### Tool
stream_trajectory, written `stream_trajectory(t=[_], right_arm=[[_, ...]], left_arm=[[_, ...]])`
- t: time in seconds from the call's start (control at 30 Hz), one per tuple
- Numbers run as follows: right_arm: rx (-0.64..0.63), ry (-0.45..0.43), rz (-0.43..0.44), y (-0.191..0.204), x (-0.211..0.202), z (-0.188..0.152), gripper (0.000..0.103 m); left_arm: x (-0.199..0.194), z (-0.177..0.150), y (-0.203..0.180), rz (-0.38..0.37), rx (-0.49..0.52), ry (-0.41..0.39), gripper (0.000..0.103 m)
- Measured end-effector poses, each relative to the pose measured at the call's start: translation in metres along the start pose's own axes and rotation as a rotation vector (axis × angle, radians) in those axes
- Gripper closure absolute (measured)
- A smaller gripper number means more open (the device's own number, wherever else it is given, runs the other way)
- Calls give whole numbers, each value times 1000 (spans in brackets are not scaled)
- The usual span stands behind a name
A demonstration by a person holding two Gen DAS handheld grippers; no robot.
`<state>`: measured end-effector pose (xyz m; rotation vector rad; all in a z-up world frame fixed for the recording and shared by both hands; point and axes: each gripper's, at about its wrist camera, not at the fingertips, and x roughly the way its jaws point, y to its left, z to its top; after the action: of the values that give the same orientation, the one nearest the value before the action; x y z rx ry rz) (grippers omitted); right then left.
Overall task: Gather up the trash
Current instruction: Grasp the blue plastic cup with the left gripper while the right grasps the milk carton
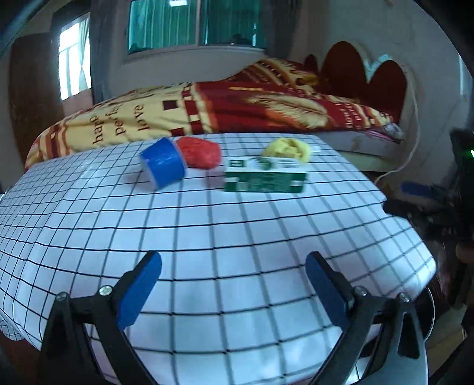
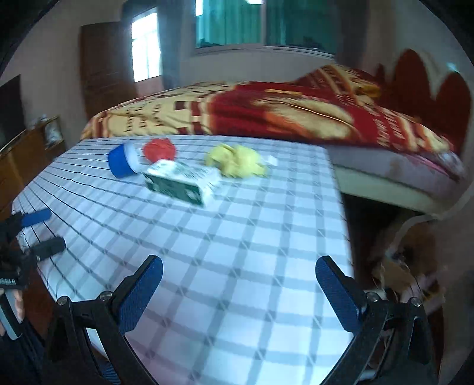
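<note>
A bed [image 1: 225, 109] with a red-and-yellow patterned blanket is seen just beyond the far edge of the tabletop [image 1: 237, 237], which is covered by a white cloth with a black grid. A red heart-shaped headboard [image 1: 364, 74] is seen at the bed's right end, windows with teal curtains [image 1: 195, 23] behind it. A wooden cabinet [image 2: 32, 148] is seen off the tabletop's left edge in the right wrist view. Nothing is seen between either tool and the trash; the near half of the tabletop is bare cloth.

The left tool [image 1: 234, 287] is held wide open over the near edge, nothing gripped, nothing touched. The right tool [image 2: 240, 290] is likewise spread wide and empty, near the near right corner. Each tool is glimpsed at the edge of the other's view.

Four trash items are grouped near the far edge. A blue-and-white cup [image 1: 163, 167] is lying on its side at the left. A crumpled red wad [image 1: 201, 151] is touching or just beside it. A green-and-white carton [image 1: 265, 175] is lying flat toward the middle. A crumpled yellow wad [image 1: 287, 149] is seen just behind the carton, nearest the far right corner. The right wrist view is motion-blurred; print on the carton cannot be read.
</note>
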<state>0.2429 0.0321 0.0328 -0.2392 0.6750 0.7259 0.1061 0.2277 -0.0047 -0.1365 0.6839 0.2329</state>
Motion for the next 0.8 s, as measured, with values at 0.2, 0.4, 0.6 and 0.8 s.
stream_trajectory(t=[0.2, 0.4, 0.6, 0.8], right_arm=[[-99, 61, 68, 30, 77, 45, 0], [-138, 123, 122, 35, 141, 73, 0], [-159, 181, 230, 50, 153, 69, 23], [-230, 147, 262, 80, 133, 53, 25]], left_arm=[[30, 15, 22, 25, -18, 13, 7], [44, 23, 42, 30, -37, 29, 7], [46, 20, 57, 42, -33, 38, 7], [48, 20, 71, 63, -68, 39, 7]])
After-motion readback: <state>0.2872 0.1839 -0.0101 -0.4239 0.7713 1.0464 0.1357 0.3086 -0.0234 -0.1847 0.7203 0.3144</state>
